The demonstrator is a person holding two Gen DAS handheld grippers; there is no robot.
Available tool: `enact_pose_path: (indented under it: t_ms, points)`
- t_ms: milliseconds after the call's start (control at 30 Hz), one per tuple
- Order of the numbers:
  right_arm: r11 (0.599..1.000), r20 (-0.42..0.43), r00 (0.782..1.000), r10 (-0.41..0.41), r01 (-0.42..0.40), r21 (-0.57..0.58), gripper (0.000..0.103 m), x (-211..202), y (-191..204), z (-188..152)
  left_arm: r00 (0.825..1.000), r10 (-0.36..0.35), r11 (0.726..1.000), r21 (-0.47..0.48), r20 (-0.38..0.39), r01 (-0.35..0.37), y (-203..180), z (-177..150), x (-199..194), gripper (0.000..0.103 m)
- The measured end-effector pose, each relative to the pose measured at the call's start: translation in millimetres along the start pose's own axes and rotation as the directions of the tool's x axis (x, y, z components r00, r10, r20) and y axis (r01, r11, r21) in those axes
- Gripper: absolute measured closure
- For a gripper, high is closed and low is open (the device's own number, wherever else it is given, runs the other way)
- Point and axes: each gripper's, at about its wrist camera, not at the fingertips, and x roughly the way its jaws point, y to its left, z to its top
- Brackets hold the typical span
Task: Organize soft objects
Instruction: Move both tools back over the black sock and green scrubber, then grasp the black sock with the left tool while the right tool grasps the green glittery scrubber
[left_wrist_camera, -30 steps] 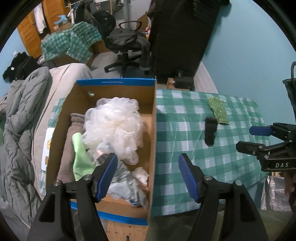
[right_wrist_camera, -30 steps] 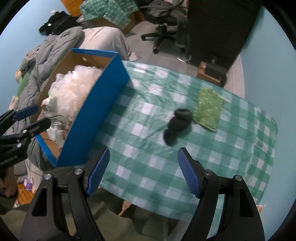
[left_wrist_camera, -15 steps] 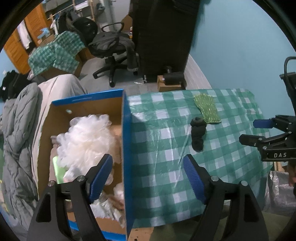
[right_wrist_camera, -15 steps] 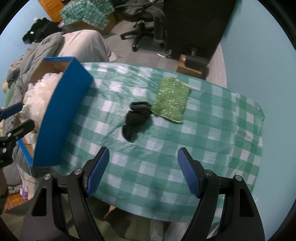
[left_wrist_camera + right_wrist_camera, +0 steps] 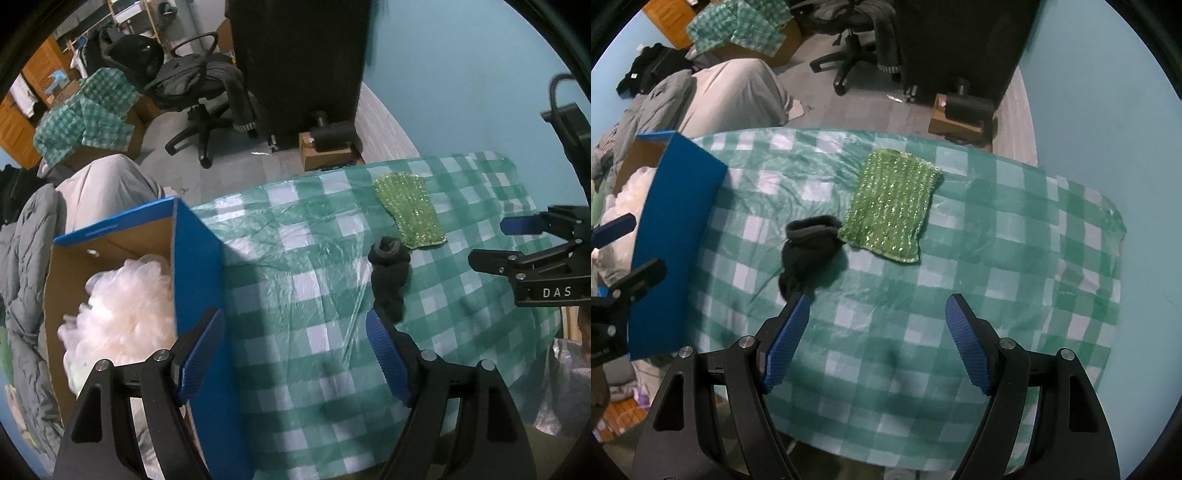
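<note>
- Hovering wide open and empty: right claw (image 5: 875, 339) and left claw (image 5: 295, 354).
- Black sock (image 5: 807, 251) on the bench (image 5: 1015, 258), touching the green sparkly cloth (image 5: 892, 206).
- Blue cardboard box (image 5: 195, 266) with white mesh pouf (image 5: 125, 310) beside.

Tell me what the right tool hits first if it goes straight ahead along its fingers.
Probably the checked tablecloth: the right tool, open and empty, points at bare cloth. The black sock lies just left of that line, the green cloth beyond; depth is uncertain.

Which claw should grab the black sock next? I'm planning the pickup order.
Probably the right claw: open, empty, above the tablecloth, with the black sock just ahead. The left claw, also open, sits nearer the box.
</note>
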Motion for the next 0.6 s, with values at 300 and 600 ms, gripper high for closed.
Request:
enact_pose_path:
  t_ms: [300,600]
  points:
    - [0.999,-0.017,1.000,-0.016,0.015,-0.038,0.026,37.9,-1.6,32.9,0.999,0.023,0.998,0.065,-0.029,-0.021,-12.4,15.3,28.6,0.023]
    - [1.000,-0.048,0.999,-0.014,0.014,0.008,0.027,78.0,-8.9,63.4,0.998,0.006,0.998,0.070,-0.056,-0.002,-23.7,19.0,57.1,0.023]
